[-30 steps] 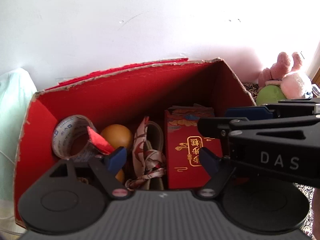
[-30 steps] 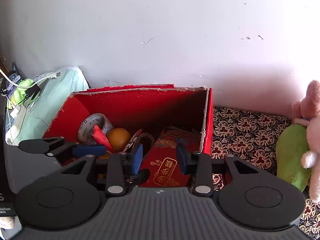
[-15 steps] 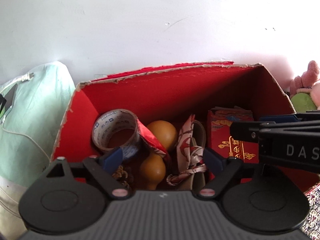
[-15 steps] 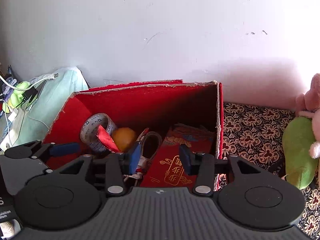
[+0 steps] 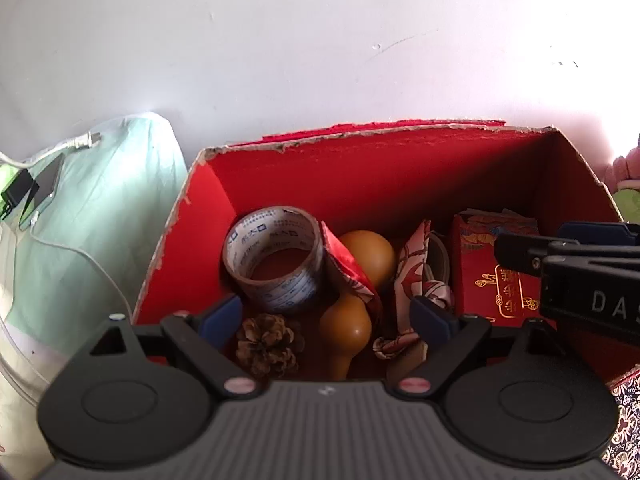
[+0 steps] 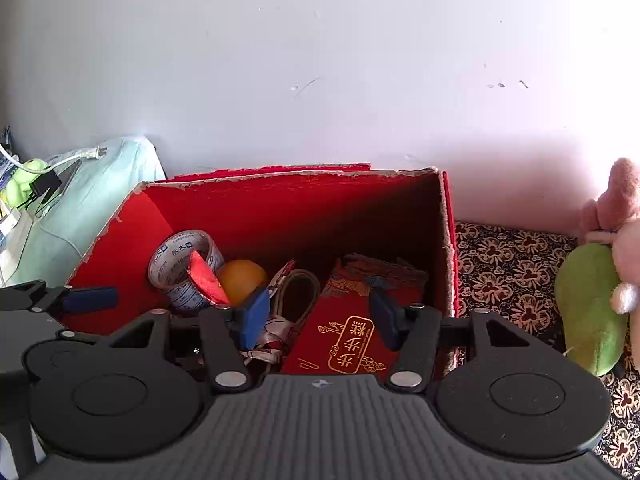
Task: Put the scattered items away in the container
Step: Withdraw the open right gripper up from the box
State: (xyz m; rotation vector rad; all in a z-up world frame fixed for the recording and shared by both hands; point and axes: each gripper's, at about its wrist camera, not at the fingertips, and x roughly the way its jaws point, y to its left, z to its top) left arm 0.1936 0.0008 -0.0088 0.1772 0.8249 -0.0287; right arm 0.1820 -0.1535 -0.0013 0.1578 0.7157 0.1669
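A red cardboard box point(image 5: 400, 160) point(image 6: 280, 208) stands against the wall. Inside lie a roll of printed tape point(image 5: 276, 258) point(image 6: 182, 268), an orange gourd point(image 5: 352, 304), a pine cone point(image 5: 267, 344), a patterned ribbon point(image 5: 420, 276) point(image 6: 276, 336) and a red gift packet with gold print point(image 5: 496, 280) point(image 6: 352, 332). My left gripper point(image 5: 326, 316) is open and empty above the box's near left part. My right gripper point(image 6: 320, 316) is open and empty above the ribbon and packet; it also shows in the left wrist view point(image 5: 580, 276).
A pale green cloth bundle point(image 5: 80, 216) point(image 6: 92, 196) with a phone, charger and white cable lies left of the box. A pink plush toy with a green part point(image 6: 596, 292) sits right of the box on a dark floral cloth point(image 6: 508, 272). A white wall stands behind.
My left gripper has swung left and back, so the tape, gourd and pine cone now show. Its jaws stand wider. My right gripper has opened wider and stays over the box.
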